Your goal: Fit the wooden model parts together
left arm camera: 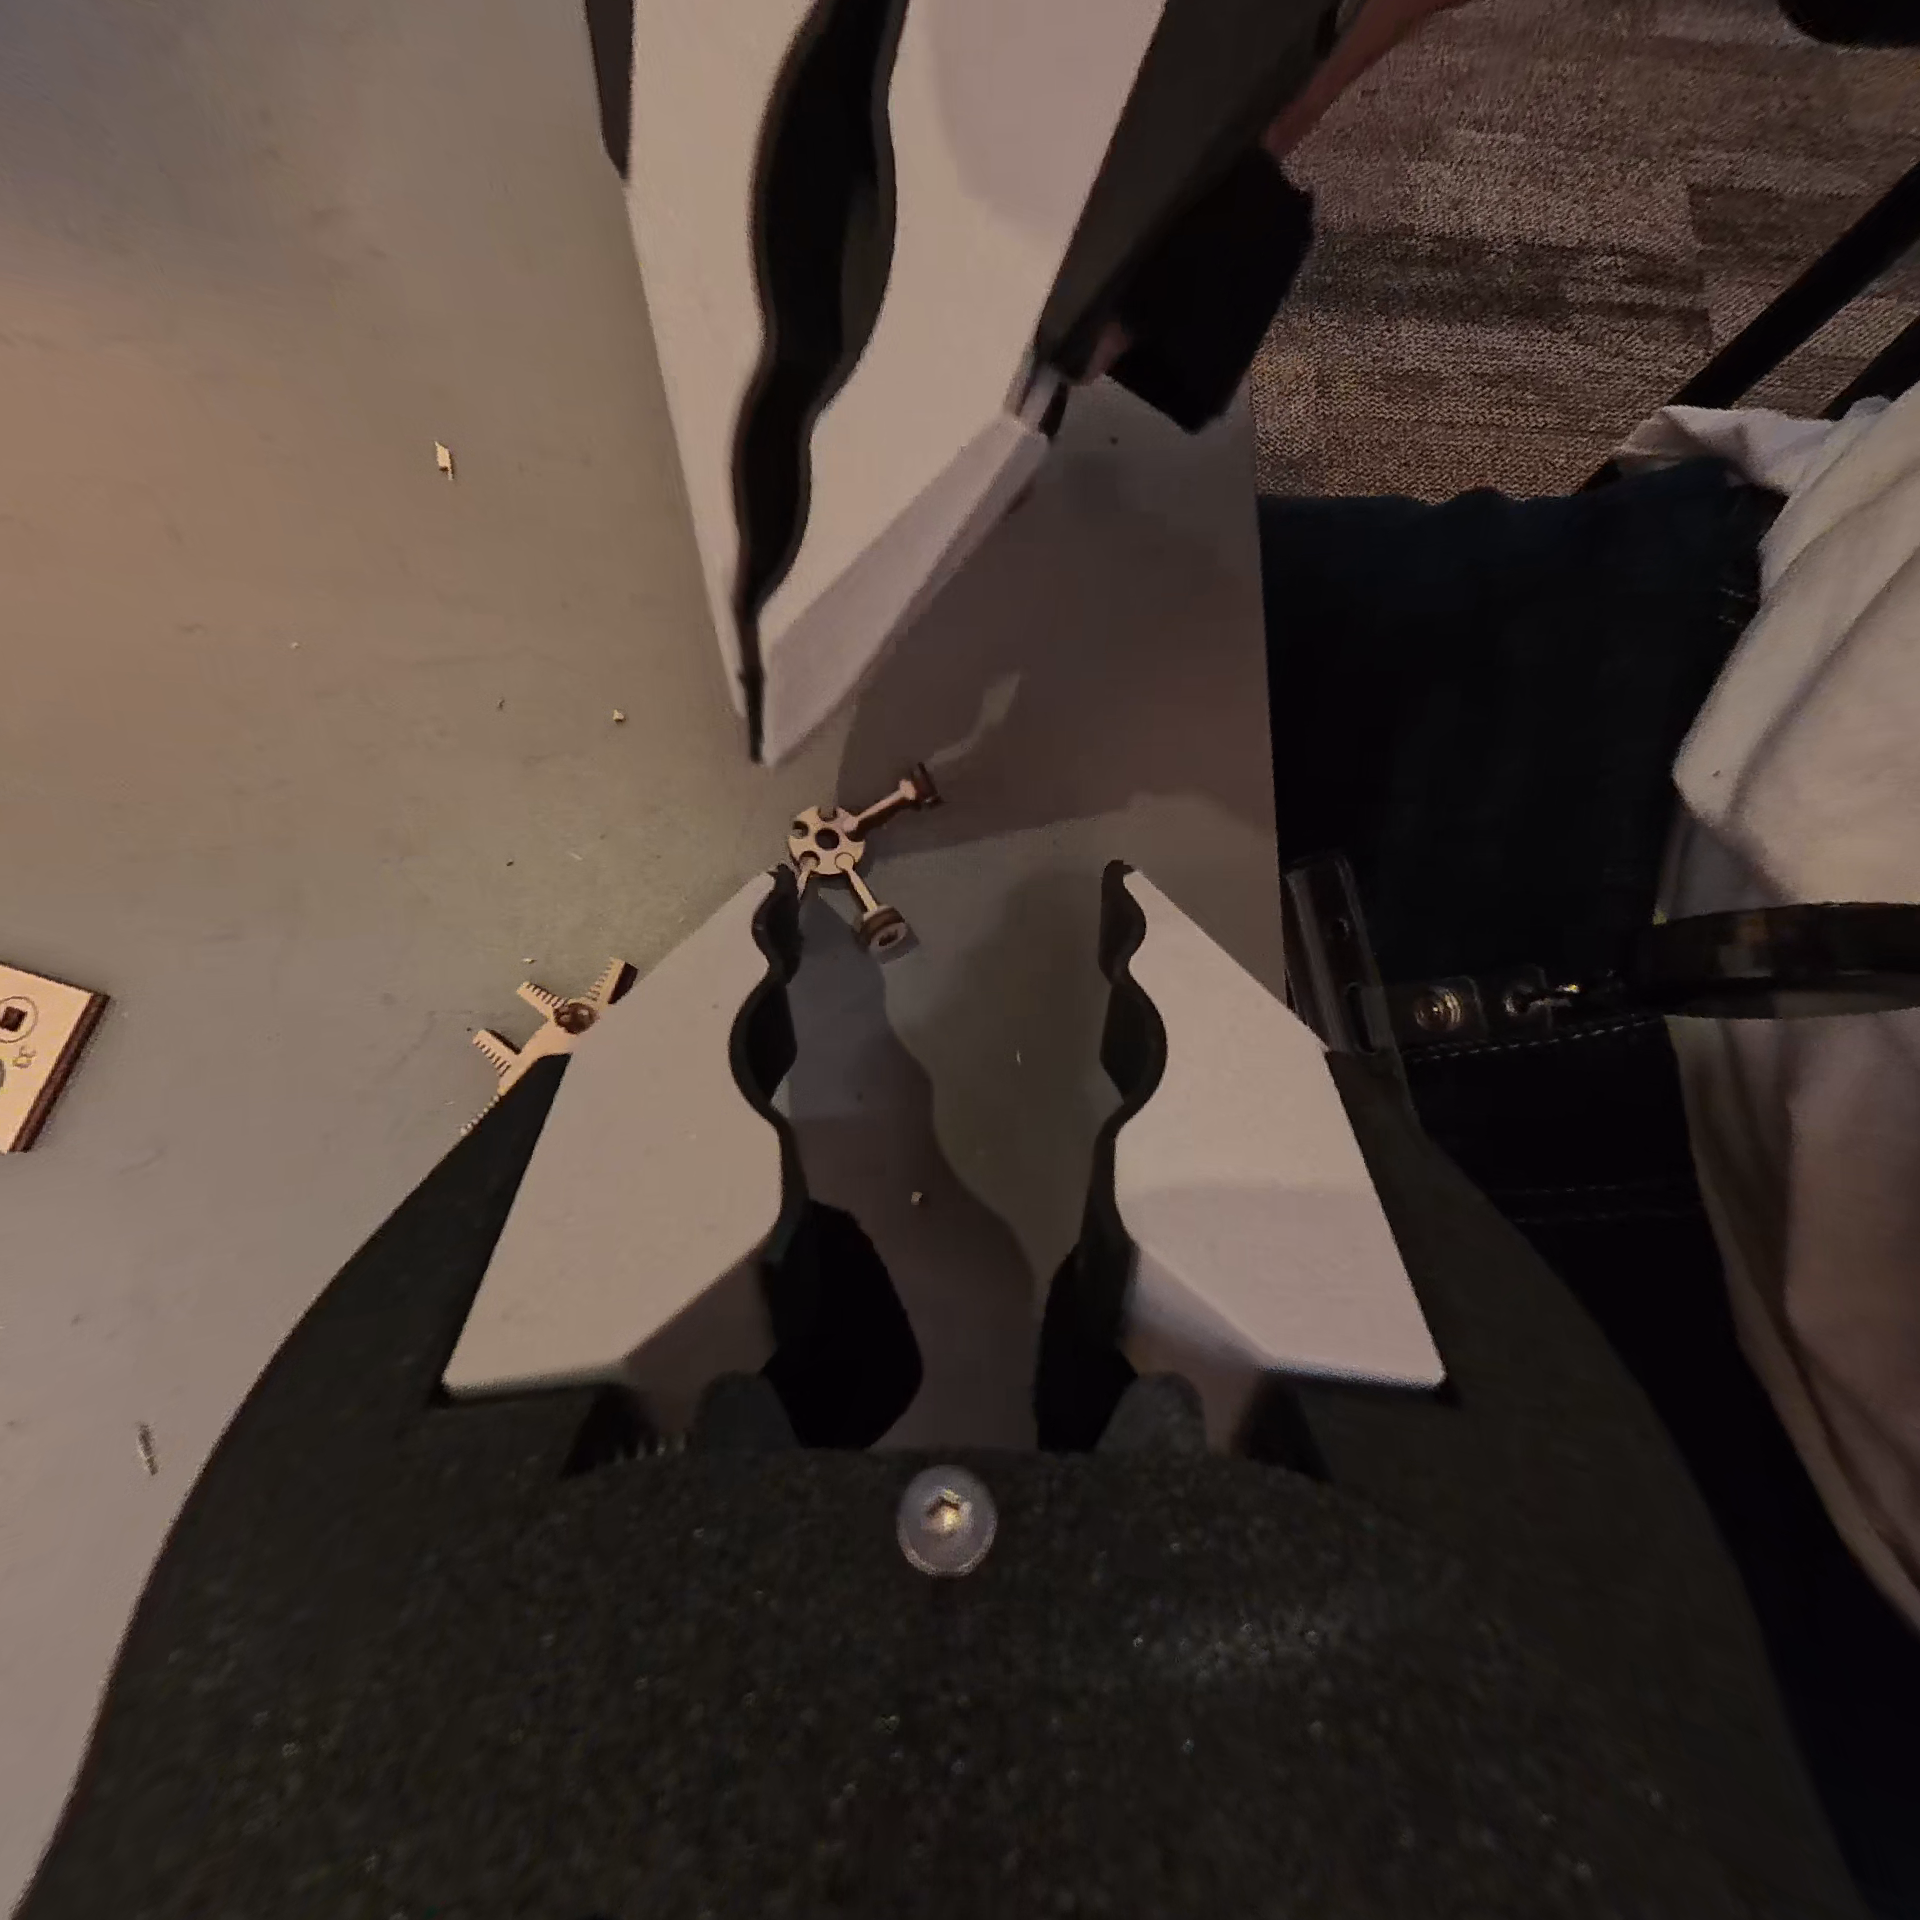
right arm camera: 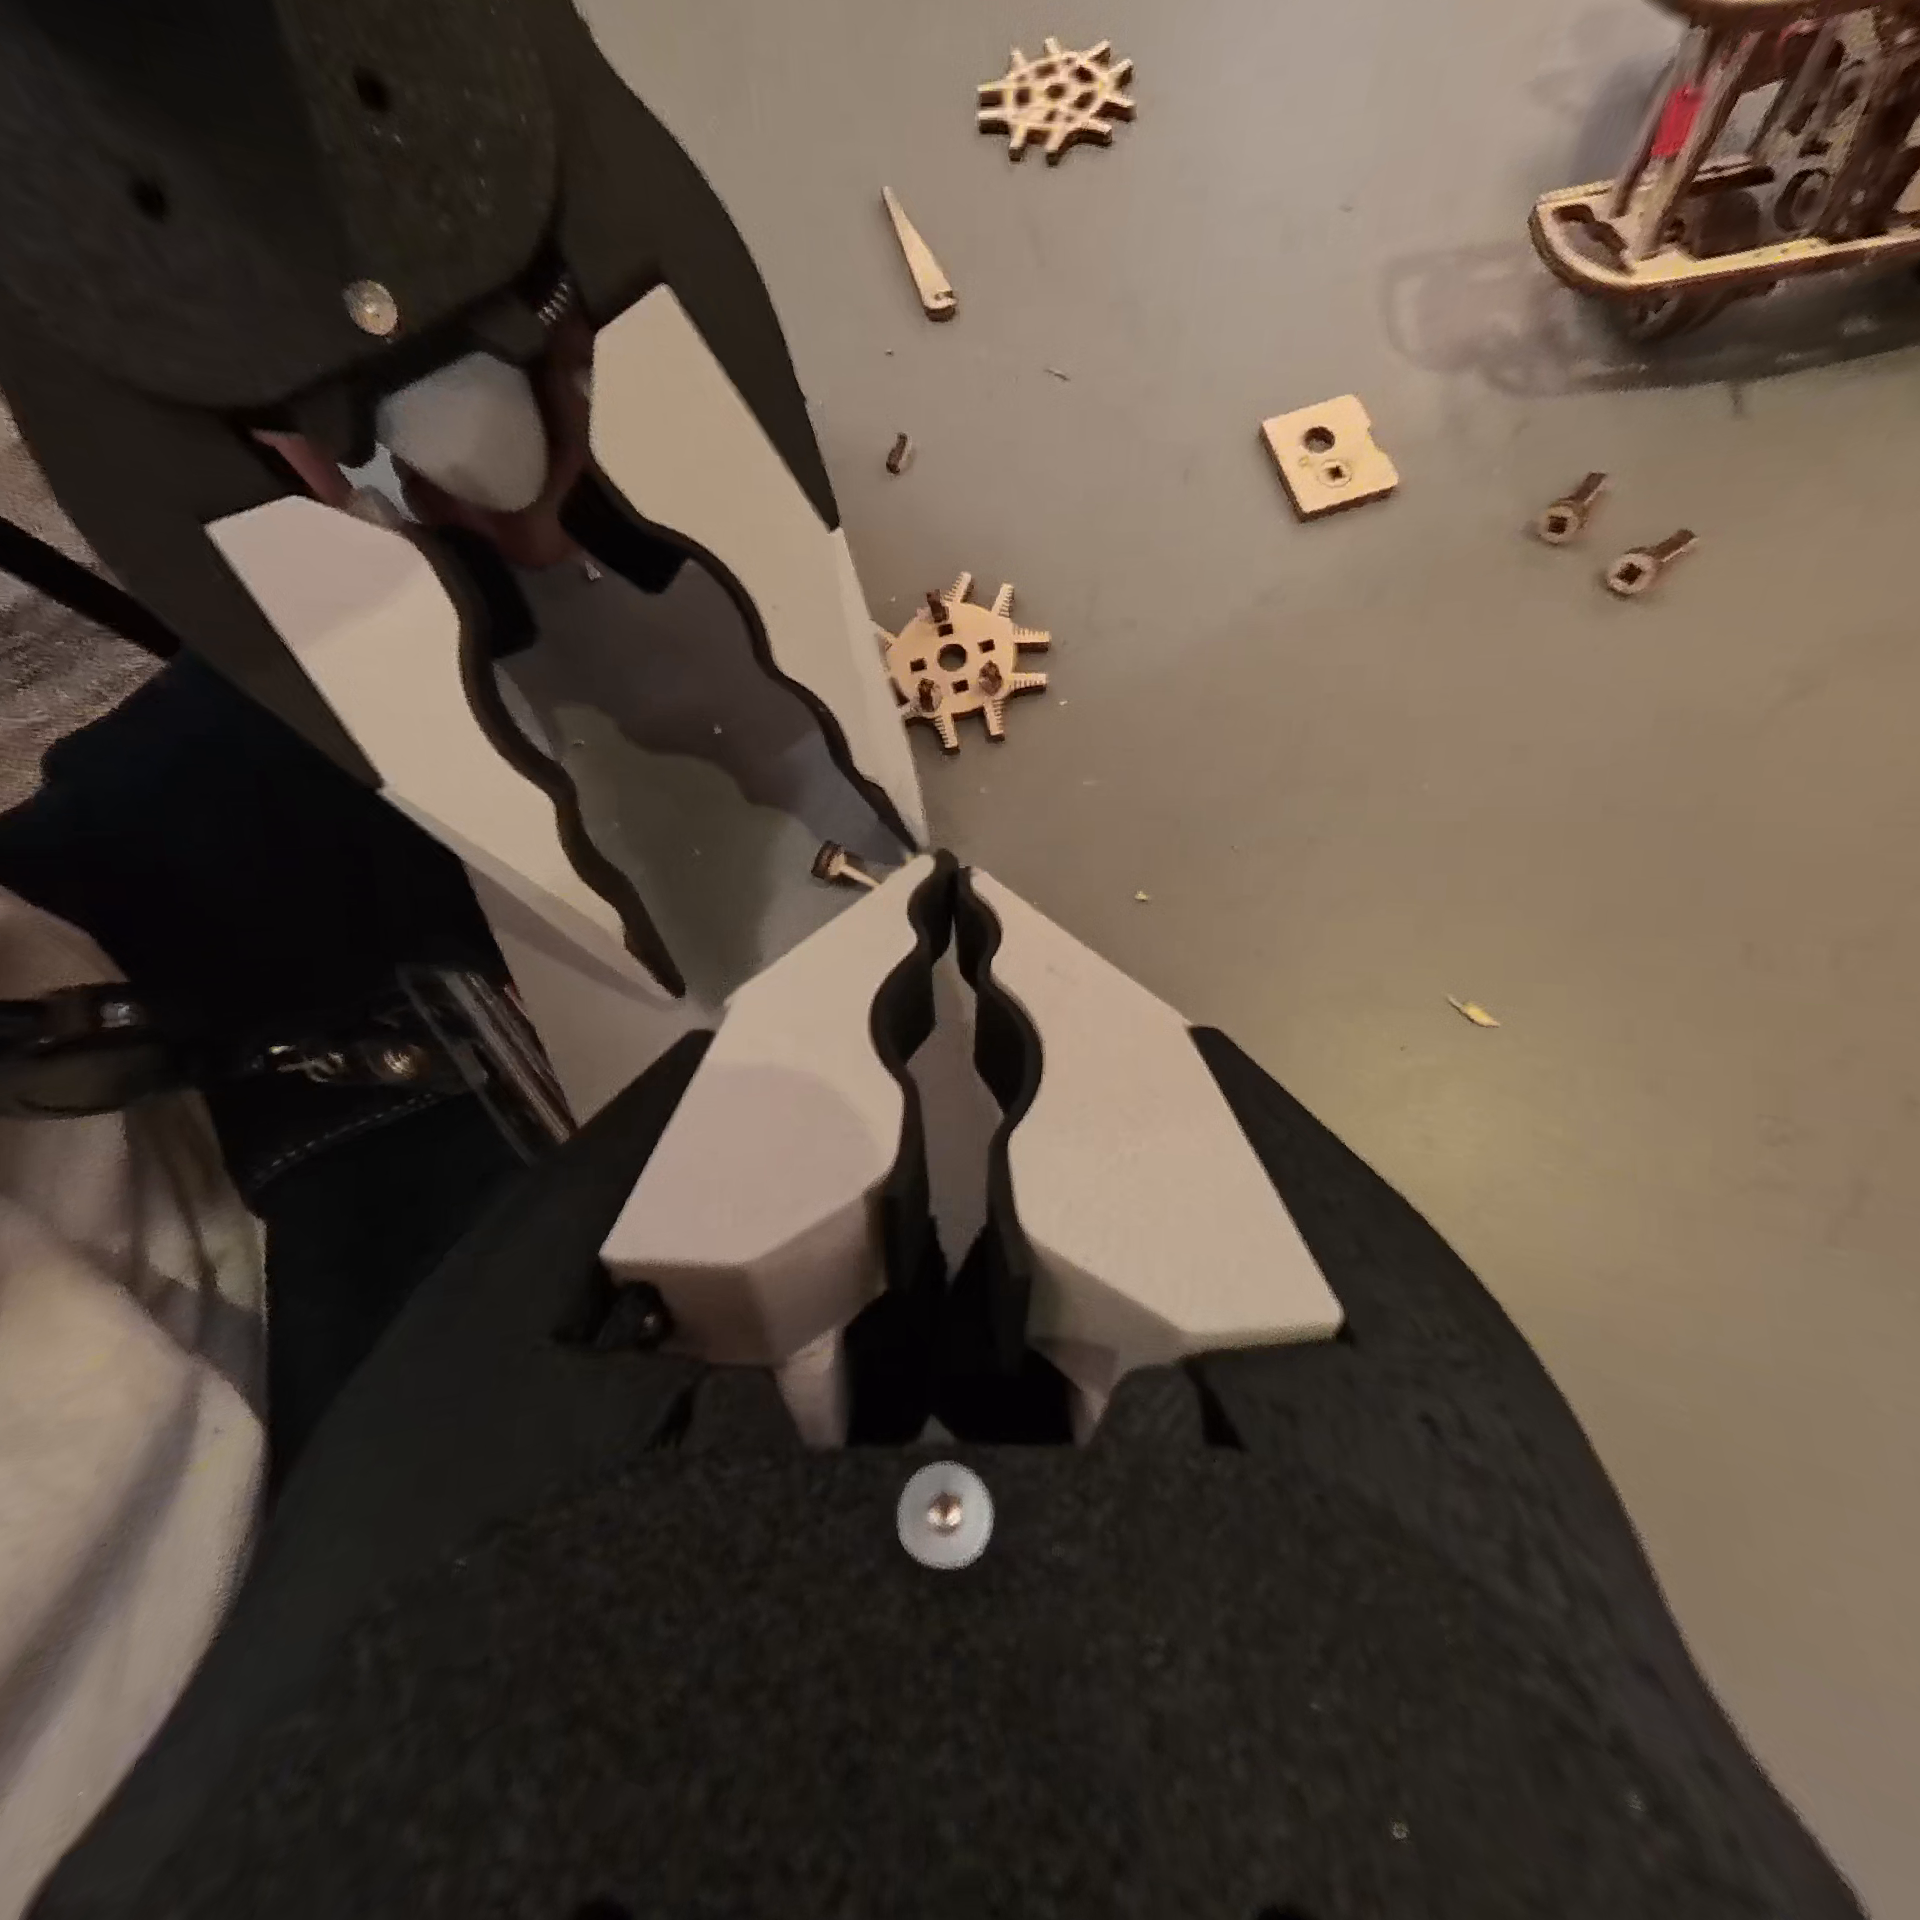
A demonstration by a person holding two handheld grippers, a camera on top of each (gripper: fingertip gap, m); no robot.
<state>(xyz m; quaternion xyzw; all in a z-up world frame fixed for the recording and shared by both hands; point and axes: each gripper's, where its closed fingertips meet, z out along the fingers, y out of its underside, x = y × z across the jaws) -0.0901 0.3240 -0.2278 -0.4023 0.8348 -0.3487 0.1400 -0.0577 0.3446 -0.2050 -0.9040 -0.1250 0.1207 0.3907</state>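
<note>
On the smooth grey table [right arm camera: 1351, 935], the left claw [left arm camera: 951, 883] gapes beside a small wooden hub [left arm camera: 828, 836]; the right claw [right arm camera: 948, 868] is closed, contents unseen.

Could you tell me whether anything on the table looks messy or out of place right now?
Mostly just clutter: small wood chips and splinters are scattered over the grey table, and loose parts such as the toothed disc and square plate lie unsorted. Nothing looks broken or spilled.
</note>
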